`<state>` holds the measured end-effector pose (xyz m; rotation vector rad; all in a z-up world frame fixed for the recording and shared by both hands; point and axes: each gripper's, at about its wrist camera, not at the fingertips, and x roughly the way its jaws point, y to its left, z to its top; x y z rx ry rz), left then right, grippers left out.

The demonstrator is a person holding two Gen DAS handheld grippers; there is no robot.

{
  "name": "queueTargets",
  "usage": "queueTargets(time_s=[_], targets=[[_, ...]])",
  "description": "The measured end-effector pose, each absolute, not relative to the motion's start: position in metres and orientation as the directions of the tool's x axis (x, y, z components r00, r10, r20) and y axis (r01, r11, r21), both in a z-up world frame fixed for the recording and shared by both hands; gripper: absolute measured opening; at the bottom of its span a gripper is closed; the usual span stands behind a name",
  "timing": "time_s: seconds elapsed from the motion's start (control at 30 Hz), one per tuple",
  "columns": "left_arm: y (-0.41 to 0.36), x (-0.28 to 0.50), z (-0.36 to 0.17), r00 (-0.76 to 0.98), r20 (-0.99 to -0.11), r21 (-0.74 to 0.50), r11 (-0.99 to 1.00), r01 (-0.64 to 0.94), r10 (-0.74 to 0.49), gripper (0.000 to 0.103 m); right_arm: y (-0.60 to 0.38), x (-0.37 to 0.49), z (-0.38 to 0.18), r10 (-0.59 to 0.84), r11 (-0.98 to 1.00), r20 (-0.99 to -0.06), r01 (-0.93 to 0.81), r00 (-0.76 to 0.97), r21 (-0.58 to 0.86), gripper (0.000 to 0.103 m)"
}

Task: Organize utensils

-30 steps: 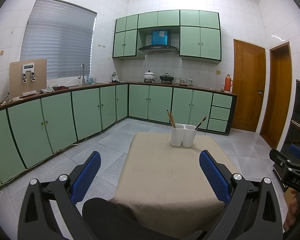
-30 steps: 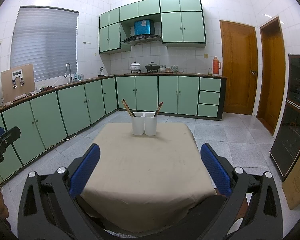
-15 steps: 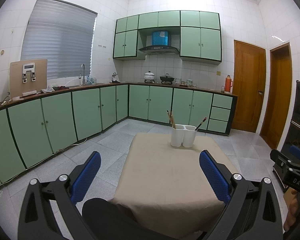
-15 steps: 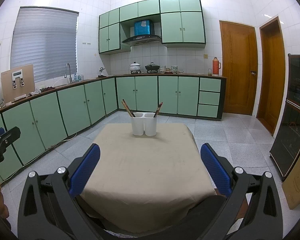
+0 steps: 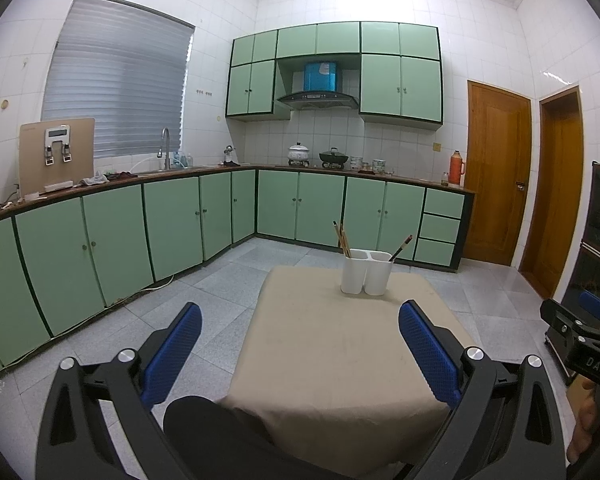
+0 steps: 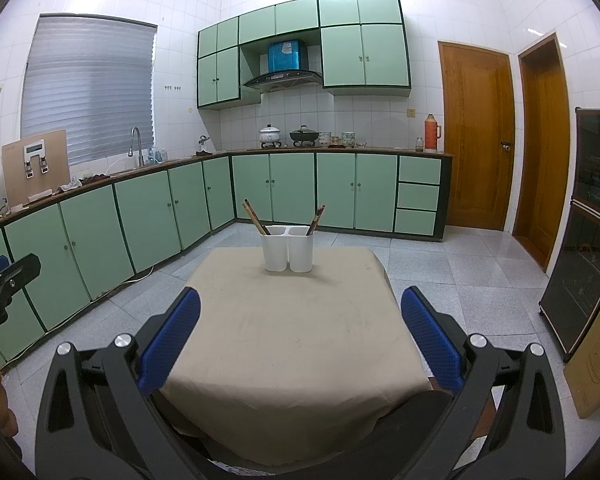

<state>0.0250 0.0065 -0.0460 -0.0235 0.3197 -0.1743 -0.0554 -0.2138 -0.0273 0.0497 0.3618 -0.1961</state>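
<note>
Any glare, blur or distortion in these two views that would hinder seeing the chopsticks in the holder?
Left wrist view: strong fisheye bending of the counters, dark vignette corners, blown-out wall tiles up top; the holder and chopsticks are sharp but small. Right wrist view: same bending and ceiling glare, the holder sits nearer centre, sharp, chopsticks clearly visible.

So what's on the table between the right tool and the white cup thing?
Nothing. In the right wrist view, only bare beige tablecloth stretches from the open right tool to the white holder.
</note>
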Motion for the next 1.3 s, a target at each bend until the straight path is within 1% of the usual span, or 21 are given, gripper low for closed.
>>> queueTargets(time_s=[1.3], targets=[[0.0019, 0.0231, -0.0427, 0.943, -0.295, -0.039, 0.988, 0.148, -0.153, 0.097, -0.2155, -0.0583, -0.0278, -0.184, 0.979, -0.353, 0.202, 0.917, 0.015, 0.097]])
